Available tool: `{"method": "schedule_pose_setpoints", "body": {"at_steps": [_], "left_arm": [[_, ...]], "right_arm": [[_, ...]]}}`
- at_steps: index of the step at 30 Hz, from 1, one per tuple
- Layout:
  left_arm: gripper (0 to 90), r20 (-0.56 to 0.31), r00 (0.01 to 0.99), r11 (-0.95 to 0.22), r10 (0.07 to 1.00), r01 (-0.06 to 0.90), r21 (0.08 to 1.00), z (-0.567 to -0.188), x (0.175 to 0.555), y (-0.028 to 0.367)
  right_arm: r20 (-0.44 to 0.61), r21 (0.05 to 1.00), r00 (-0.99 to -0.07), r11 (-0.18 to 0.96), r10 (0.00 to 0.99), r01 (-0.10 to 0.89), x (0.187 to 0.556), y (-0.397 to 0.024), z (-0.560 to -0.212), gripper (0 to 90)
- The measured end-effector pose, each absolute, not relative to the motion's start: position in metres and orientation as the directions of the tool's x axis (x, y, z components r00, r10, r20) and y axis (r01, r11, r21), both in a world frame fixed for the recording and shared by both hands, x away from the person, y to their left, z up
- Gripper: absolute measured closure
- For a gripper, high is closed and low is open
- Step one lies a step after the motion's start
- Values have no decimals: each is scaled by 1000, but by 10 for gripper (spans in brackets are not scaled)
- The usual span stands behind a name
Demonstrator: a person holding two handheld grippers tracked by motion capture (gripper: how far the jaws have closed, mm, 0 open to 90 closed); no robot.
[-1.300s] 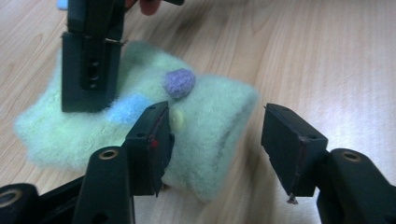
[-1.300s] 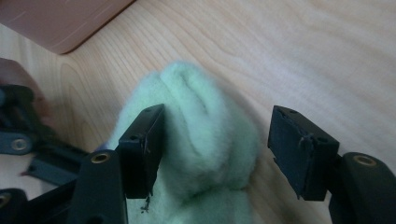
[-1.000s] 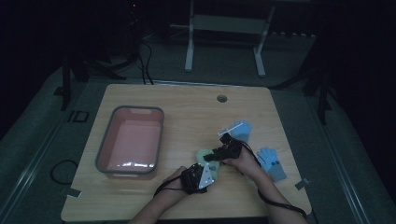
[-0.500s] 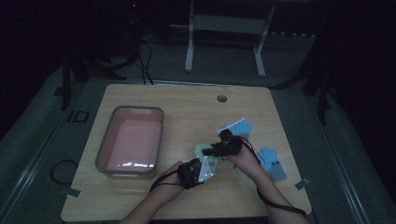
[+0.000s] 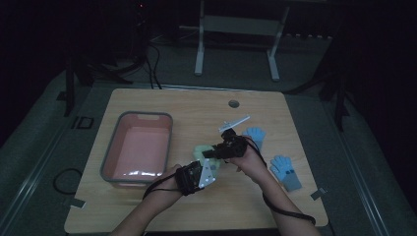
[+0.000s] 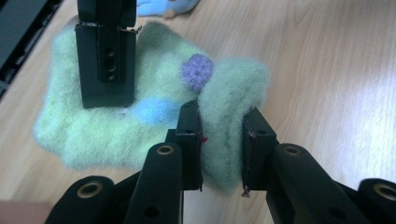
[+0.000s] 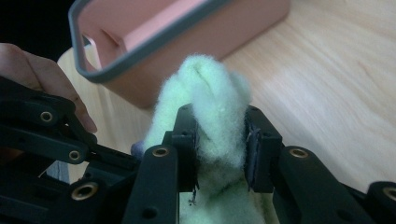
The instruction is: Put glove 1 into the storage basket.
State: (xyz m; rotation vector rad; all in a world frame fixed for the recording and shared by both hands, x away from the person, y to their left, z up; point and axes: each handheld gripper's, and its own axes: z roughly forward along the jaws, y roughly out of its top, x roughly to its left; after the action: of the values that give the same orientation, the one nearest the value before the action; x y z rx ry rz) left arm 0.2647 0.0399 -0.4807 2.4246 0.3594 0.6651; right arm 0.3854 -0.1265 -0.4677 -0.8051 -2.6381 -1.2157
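While clamped: fuzzy green sock.

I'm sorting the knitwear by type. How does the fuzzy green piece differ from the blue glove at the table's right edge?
The green piece is pale and fluffy with blue and purple spots; the blue glove is plain blue with a grey cuff. The green piece is pinched by both the left hand-held gripper and right hand-held gripper; the blue glove lies flat, untouched. Both are on the wooden table.

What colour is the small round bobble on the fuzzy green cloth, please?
Purple small round bobble, clearest in the left gripper view.
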Motion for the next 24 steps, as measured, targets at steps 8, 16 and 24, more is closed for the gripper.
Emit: {"method": "schedule_pose_setpoints", "body": {"at_steps": [8,16,24], "left_arm": [[735,388,821,-778,419,105,619,-461,261,76],[736,375,811,-770,448,137,624,-451,262,105],[736,395,789,-777,471,160,609,-444,262,132]], "right_arm": [[312,694,-873,538,374,479,386,-93,-445,697],[315,689,-886,560,340,460,391,-58,-433,698],[295,698,-903,575,313,427,396,-26,-423,698]]}}
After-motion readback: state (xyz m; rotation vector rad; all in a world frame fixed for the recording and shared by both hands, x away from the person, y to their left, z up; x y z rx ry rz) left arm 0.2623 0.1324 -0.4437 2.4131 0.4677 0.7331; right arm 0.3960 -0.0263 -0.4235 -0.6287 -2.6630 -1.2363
